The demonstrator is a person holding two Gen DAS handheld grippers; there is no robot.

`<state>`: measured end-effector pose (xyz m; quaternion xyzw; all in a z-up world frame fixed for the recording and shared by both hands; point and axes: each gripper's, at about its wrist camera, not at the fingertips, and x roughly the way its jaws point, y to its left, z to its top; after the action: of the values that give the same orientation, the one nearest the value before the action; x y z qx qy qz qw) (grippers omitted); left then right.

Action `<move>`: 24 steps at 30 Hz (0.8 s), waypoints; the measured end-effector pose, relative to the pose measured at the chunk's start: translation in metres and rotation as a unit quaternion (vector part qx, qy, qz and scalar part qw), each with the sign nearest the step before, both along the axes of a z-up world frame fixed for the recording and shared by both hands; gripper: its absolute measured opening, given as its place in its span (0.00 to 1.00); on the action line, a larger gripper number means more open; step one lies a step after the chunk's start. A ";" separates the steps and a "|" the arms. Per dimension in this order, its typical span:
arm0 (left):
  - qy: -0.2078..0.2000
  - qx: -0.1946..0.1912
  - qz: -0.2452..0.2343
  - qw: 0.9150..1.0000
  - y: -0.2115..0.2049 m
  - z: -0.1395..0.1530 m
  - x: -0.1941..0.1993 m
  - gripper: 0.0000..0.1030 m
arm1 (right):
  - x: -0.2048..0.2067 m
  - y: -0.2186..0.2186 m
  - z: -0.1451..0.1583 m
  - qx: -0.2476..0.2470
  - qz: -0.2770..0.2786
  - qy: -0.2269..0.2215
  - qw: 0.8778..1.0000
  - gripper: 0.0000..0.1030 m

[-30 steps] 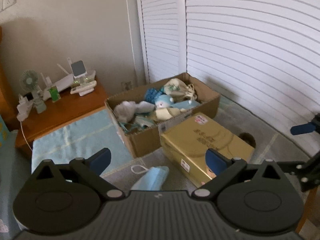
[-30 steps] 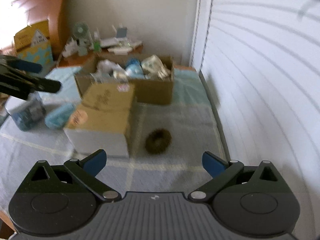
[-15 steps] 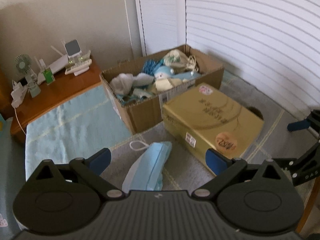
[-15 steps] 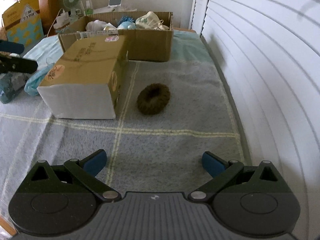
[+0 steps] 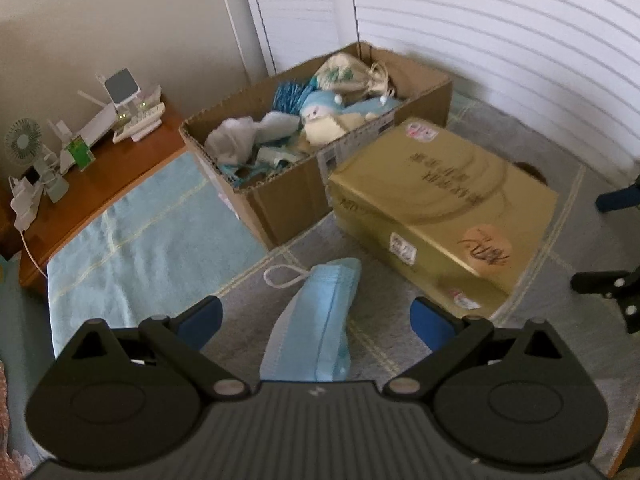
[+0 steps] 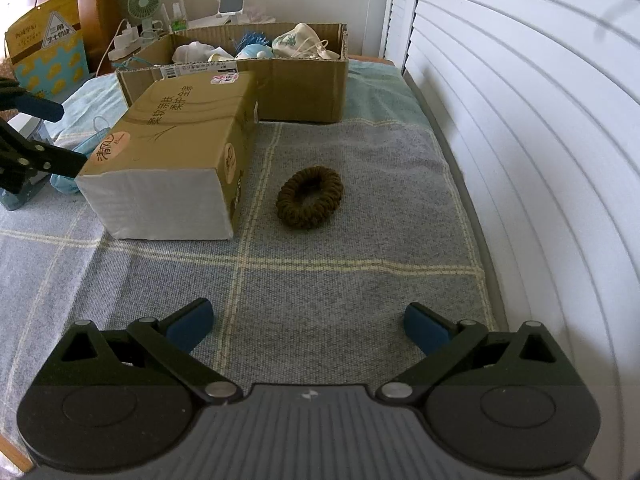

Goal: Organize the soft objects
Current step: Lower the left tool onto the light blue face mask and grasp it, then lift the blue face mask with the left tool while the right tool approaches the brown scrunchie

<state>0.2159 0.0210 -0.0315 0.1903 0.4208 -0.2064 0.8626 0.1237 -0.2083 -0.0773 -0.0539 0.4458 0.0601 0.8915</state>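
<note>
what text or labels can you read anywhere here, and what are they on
"柔软亲肤 柔韧全家": printed on top of the gold tissue pack.
"清风": round peach sticker on that pack, near its white end.
"三角芝士切达": triangle sign on the yellow and blue box; only partly legible.
Shipping label on the cardboard box rim: too small to read.
Pink sticker on the pack's far end: blurred.

From my right tool, the hair tie (image 6: 310, 197) lies at twelve o'clock on the blanket (image 6: 360, 288), the tissue pack (image 6: 172, 152) just beside it at ten, the cardboard box (image 6: 296, 88) behind both. From my left tool, the face mask (image 5: 316, 320) lies at twelve, the tissue pack at one.
</note>
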 end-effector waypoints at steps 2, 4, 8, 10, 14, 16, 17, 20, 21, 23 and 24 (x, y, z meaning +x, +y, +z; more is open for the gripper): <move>0.010 0.004 0.002 1.000 -0.001 -0.005 0.005 0.92 | -0.001 0.000 0.000 0.000 0.001 -0.002 1.000 1.00; 0.022 0.006 -0.005 1.000 -0.002 -0.009 0.008 0.88 | -0.001 0.000 0.000 0.000 0.001 -0.003 1.000 1.00; 0.045 0.014 -0.014 0.999 -0.004 -0.015 0.015 0.76 | -0.001 0.000 0.000 0.000 0.000 -0.001 1.000 1.00; 0.053 0.017 -0.013 0.998 -0.004 -0.018 0.018 0.74 | -0.001 0.000 0.000 0.000 0.000 -0.001 1.000 1.00; 0.064 0.018 -0.010 0.998 -0.001 -0.020 0.023 0.71 | -0.001 0.000 0.000 0.001 -0.001 -0.003 1.000 1.00; 0.078 0.005 -0.008 0.997 0.001 -0.019 0.027 0.65 | -0.001 0.000 0.000 0.001 -0.001 -0.003 1.000 1.00; 0.084 -0.002 -0.007 0.996 0.002 -0.019 0.028 0.61 | -0.001 0.000 0.000 0.001 -0.001 -0.003 1.000 1.00; 0.095 -0.014 -0.008 0.995 0.004 -0.019 0.030 0.51 | -0.001 0.000 0.000 0.001 0.000 -0.004 1.000 1.00; 0.098 -0.016 -0.008 0.995 0.004 -0.018 0.031 0.48 | -0.002 0.000 -0.001 0.001 0.000 -0.005 1.000 1.00; 0.103 -0.018 -0.013 0.994 0.003 -0.017 0.029 0.38 | -0.002 -0.001 -0.001 0.001 0.001 -0.006 1.000 1.00; 0.104 -0.017 -0.014 0.994 0.002 -0.017 0.028 0.37 | -0.002 -0.001 -0.001 0.001 0.001 -0.006 1.000 1.00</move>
<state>0.2441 0.0229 -0.0481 0.1594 0.5015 -0.2444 0.8145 0.1214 -0.2088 -0.0778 -0.0536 0.4405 0.0613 0.8941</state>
